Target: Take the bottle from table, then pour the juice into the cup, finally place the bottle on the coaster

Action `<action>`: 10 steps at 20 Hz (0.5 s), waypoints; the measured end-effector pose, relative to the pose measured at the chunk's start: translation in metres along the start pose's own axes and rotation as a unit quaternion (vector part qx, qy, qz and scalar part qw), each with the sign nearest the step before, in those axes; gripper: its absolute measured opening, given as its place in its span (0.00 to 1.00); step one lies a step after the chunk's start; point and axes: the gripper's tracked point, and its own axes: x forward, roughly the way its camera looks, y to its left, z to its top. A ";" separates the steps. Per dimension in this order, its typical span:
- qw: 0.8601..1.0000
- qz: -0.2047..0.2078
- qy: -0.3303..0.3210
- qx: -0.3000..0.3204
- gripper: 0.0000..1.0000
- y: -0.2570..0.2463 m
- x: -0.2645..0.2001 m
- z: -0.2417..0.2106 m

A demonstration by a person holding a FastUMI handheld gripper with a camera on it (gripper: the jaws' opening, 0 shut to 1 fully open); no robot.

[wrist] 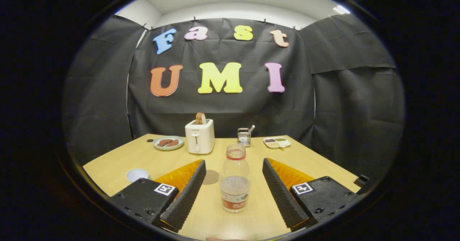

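Bottle point(235, 178) stands untouched at lower centre between the wide-spread gripper point(233, 185) fingers; grasping, pouring, and placing remain.

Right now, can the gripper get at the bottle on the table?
Probably yes. The gripper is open, and the bottle stands upright between its fingers with a gap on each side. Nothing lies between them on the table.

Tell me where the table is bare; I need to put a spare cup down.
Bare wood lies between the bottle, standing between the open tool's fingers, and the toaster, and on the table below the small tray. Crowded: the back row of plate, toaster, grater, tray; cup and coaster.
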 end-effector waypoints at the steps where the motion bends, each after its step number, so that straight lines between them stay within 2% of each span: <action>1: 1.000 -0.001 0.003 0.004 1.00 -0.002 0.003 -0.006; 5: 1.000 0.010 0.007 0.021 1.00 -0.004 0.014 -0.024; 10: 1.000 0.016 0.003 0.008 1.00 -0.005 0.021 -0.042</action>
